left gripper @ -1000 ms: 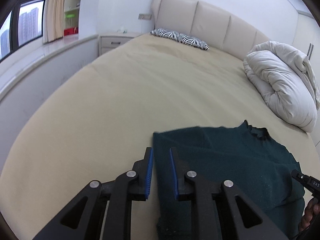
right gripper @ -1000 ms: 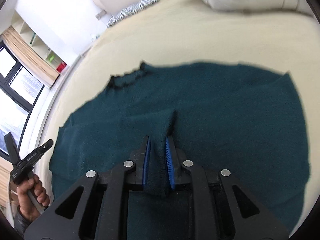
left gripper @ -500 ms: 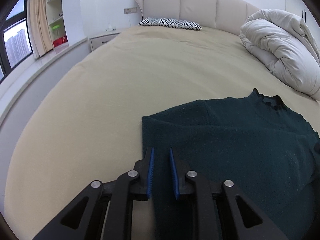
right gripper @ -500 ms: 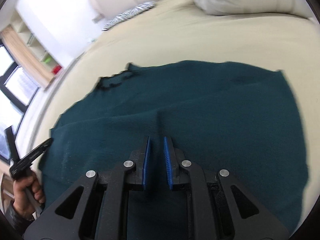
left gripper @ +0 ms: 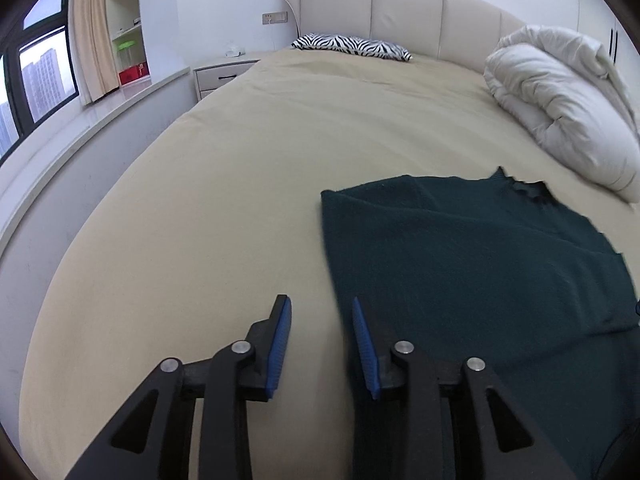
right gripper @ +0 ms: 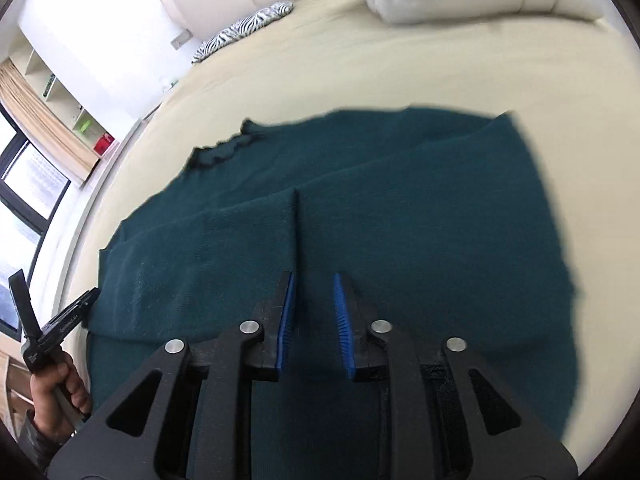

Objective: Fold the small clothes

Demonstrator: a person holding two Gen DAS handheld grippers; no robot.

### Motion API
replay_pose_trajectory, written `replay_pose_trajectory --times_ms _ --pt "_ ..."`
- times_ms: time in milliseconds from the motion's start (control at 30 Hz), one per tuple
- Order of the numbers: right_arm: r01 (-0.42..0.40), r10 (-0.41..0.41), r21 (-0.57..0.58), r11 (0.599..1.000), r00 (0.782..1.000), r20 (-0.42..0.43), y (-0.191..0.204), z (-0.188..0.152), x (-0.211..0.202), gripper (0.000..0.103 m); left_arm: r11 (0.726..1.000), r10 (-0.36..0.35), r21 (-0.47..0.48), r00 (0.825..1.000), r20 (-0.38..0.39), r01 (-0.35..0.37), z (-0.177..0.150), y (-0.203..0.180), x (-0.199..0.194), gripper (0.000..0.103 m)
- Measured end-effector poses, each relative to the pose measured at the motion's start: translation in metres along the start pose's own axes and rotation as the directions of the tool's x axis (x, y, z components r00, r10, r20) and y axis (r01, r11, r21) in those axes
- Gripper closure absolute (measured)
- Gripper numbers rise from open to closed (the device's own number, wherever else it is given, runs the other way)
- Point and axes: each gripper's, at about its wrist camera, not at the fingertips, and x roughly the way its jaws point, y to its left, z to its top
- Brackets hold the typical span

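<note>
A dark green knit sweater (left gripper: 472,264) lies flat on the beige bed, its left sleeve folded in over the body; in the right wrist view the sweater (right gripper: 400,216) shows the folded sleeve's edge down the middle. My left gripper (left gripper: 320,312) is open and empty, over the sweater's left edge. My right gripper (right gripper: 314,284) is open and empty, just above the middle of the sweater beside the folded sleeve edge. The left gripper also shows at the lower left of the right wrist view (right gripper: 56,320), held in a hand.
The beige bed (left gripper: 240,168) stretches to a padded headboard (left gripper: 400,8). A rolled white duvet (left gripper: 560,96) lies at the right, just beyond the sweater's collar. A zebra pillow (left gripper: 352,45) lies at the head. A nightstand (left gripper: 220,76) and window ledge run along the left.
Both grippers have opened and let go of the sweater; the sleeve held by the right gripper now lies folded flat. The left gripper has shifted left, off the sweater's edge.
</note>
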Motion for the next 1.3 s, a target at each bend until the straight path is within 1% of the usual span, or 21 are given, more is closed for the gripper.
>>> replay_pose_trajectory --times_ms 33,67,100,133,167,200,233,300,367,433,500,533,633,733,767,867,967,1067,1167,1200,1300 --pt "-0.015 0.015 -0.004 1.0 1.0 0.017 0.001 -0.006 -0.015 0.066 1.0 -0.019 -0.005 1.0 0.002 0.019 -0.006 0.003 -0.009 0.055" --pt "-0.022 0.022 -0.003 1.0 0.999 0.042 -0.001 -0.014 -0.034 0.044 0.999 -0.041 -0.014 0.999 0.0 0.041 -0.017 0.006 -0.023 0.047" --pt "-0.031 0.03 0.005 1.0 0.997 0.075 -0.005 -0.024 -0.054 0.036 0.998 -0.058 -0.027 0.998 -0.002 0.058 -0.031 0.012 -0.038 0.043" --pt "-0.047 0.045 0.012 0.999 0.993 0.109 -0.008 -0.035 -0.075 0.03 0.996 -0.078 -0.039 0.997 -0.013 0.078 -0.045 0.016 -0.052 0.043" --pt "-0.059 0.057 0.013 0.998 0.991 0.119 -0.012 -0.045 -0.091 0.03 0.994 -0.098 -0.045 0.995 -0.026 0.097 -0.057 0.018 -0.06 0.043" --pt "-0.071 0.068 0.021 0.997 0.991 0.114 -0.018 -0.057 -0.107 0.03 0.989 -0.138 -0.052 0.989 -0.053 0.136 -0.073 0.021 -0.071 0.043" --pt "-0.081 0.076 0.055 0.995 0.993 0.095 -0.028 -0.073 -0.122 0.03 0.985 -0.166 -0.06 0.983 -0.075 0.162 -0.085 0.023 -0.077 0.043" --pt "-0.098 0.091 0.115 0.989 0.994 0.067 -0.047 -0.097 -0.146 0.03 0.971 -0.231 -0.101 0.964 -0.133 0.219 -0.118 0.031 -0.093 0.043" --pt "-0.105 0.103 0.159 0.982 0.994 0.022 -0.063 -0.124 -0.163 0.03 0.962 -0.261 -0.128 0.95 -0.169 0.242 -0.142 0.038 -0.103 0.043" --pt "-0.068 0.071 0.167 0.984 0.997 -0.008 -0.075 -0.147 -0.183 0.03 0.956 -0.271 -0.166 0.944 -0.19 0.242 -0.164 0.046 -0.116 0.043" --pt "-0.047 0.053 0.18 0.983 0.998 -0.028 -0.085 -0.164 -0.199 0.03 0.943 -0.306 -0.198 0.929 -0.208 0.266 -0.181 0.053 -0.129 0.043" --pt "-0.044 0.052 0.192 0.98 0.998 -0.035 -0.091 -0.171 -0.205 0.03 0.941 -0.314 -0.197 0.925 -0.214 0.274 -0.186 0.053 -0.134 0.043" --pt "-0.04 0.062 0.261 0.965 0.995 -0.075 -0.109 -0.188 -0.216 0.03 0.939 -0.329 -0.184 0.915 -0.233 0.291 -0.19 0.049 -0.145 0.04" --pt "-0.044 0.093 0.305 0.951 0.985 -0.148 -0.123 -0.202 -0.218 0.031 0.925 -0.374 -0.178 0.888 -0.268 0.336 -0.195 0.041 -0.148 0.039" --pt "-0.047 0.105 0.31 0.949 0.979 -0.175 -0.126 -0.208 -0.219 0.031 0.925 -0.375 -0.169 0.884 -0.279 0.339 -0.196 0.038 -0.147 0.039" --pt "-0.049 0.126 0.312 0.949 0.964 -0.234 -0.132 -0.219 -0.219 0.031 0.925 -0.378 -0.157 0.876 -0.299 0.345 -0.2 0.039 -0.149 0.039" --pt "-0.057 0.149 0.33 0.942 0.954 -0.26 -0.134 -0.226 -0.218 0.031 0.912 -0.406 -0.191 0.86 -0.308 0.362 -0.199 0.045 -0.148 0.039" --pt "-0.044 0.145 0.317 0.947 0.942 -0.302 -0.132 -0.226 -0.212 0.033 0.907 -0.419 -0.196 0.849 -0.322 0.373 -0.202 0.048 -0.15 0.039" --pt "-0.034 0.139 0.301 0.953 0.932 -0.335 -0.126 -0.22 -0.204 0.033 0.896 -0.442 -0.215 0.831 -0.337 0.39 -0.206 0.052 -0.15 0.039" --pt "-0.033 0.139 0.298 0.954 0.929 -0.342 -0.125 -0.219 -0.202 0.033 0.89 -0.454 -0.223 0.823 -0.342 0.399 -0.208 0.054 -0.15 0.039" --pt "-0.025 0.128 0.276 0.961 0.923 -0.364 -0.121 -0.219 -0.198 0.037 0.881 -0.471 -0.236 0.811 -0.346 0.411 -0.209 0.055 -0.149 0.039"
